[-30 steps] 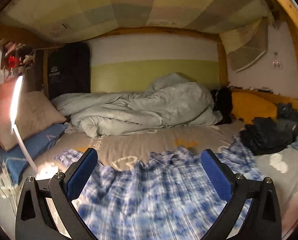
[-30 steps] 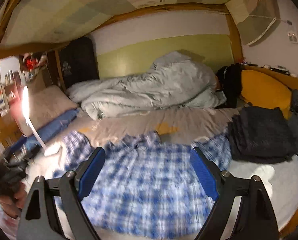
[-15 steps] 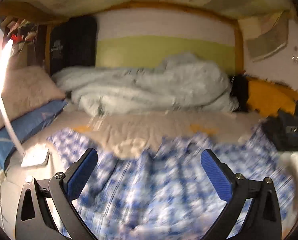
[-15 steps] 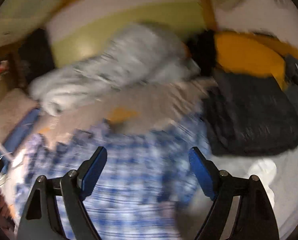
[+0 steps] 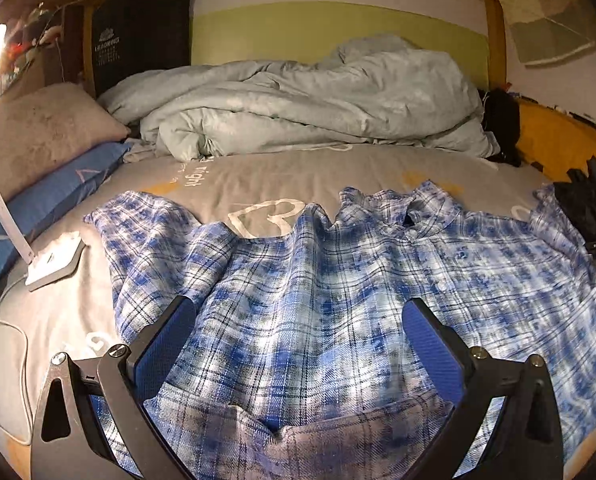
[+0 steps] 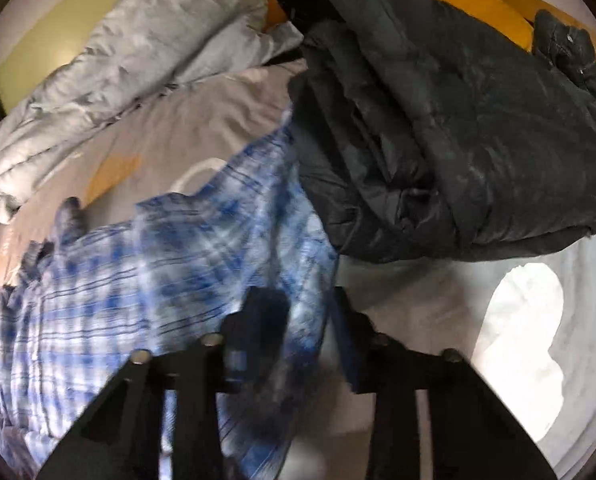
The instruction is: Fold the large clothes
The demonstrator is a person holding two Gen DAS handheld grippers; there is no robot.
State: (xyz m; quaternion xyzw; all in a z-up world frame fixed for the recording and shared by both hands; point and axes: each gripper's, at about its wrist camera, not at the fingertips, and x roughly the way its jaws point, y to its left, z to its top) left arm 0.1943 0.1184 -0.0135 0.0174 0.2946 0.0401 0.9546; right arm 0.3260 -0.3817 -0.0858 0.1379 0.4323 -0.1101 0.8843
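A blue and white plaid shirt (image 5: 337,280) lies spread and rumpled on the grey bedsheet (image 5: 278,172). My left gripper (image 5: 298,344) is open just above the shirt's near part, with cloth between and under its fingers. In the right wrist view the same shirt (image 6: 158,260) fills the lower left. My right gripper (image 6: 305,320) has its jaws drawn close together at the shirt's right edge, with cloth between them; the frame is blurred.
A crumpled pale grey duvet (image 5: 305,100) lies along the back. A pile of dark folded clothes (image 6: 457,120) sits right of the shirt, touching its edge. A lit desk lamp (image 5: 54,260), pillows (image 5: 38,132) and cables are at the left. A yellow cushion (image 5: 557,140) is back right.
Both grippers dropped lower and closer to the shirt. The right gripper swung right toward the shirt's edge by the dark clothes, and its jaws went from wide open to nearly closed on the cloth.
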